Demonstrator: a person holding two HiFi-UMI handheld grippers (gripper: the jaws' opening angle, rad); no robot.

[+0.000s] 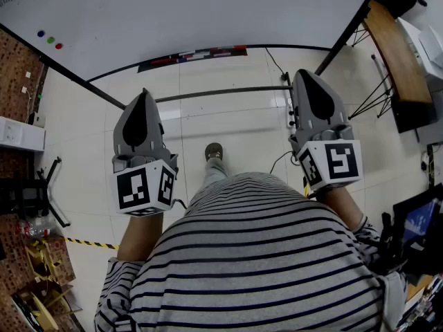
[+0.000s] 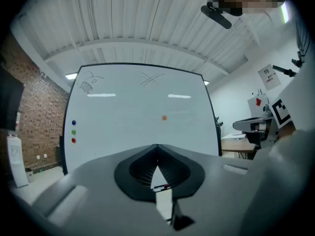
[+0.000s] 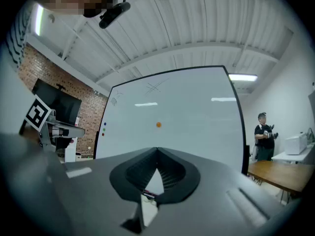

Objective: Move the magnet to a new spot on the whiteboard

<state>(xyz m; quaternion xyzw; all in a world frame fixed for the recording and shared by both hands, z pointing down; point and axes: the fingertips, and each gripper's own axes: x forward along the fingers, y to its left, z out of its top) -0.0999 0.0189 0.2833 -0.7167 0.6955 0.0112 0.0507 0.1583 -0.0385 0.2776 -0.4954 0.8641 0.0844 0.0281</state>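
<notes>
A big whiteboard (image 2: 142,112) stands ahead of me on a floor stand. An orange round magnet (image 2: 164,117) sticks near its middle, also the orange magnet (image 3: 158,125) in the right gripper view. Blue, green and red magnets (image 2: 74,132) sit in a column at the board's left edge, seen too as the three magnets (image 1: 50,39) in the head view. My left gripper (image 1: 143,97) and right gripper (image 1: 306,75) are held side by side, well short of the board, both shut with nothing between the jaws.
A wooden table (image 1: 396,50) stands to the right of the board, with a person (image 3: 263,136) beyond it. A brick wall (image 2: 34,122) and a white appliance (image 2: 14,161) are at the left. Cables and a power strip (image 1: 289,113) lie on the tiled floor.
</notes>
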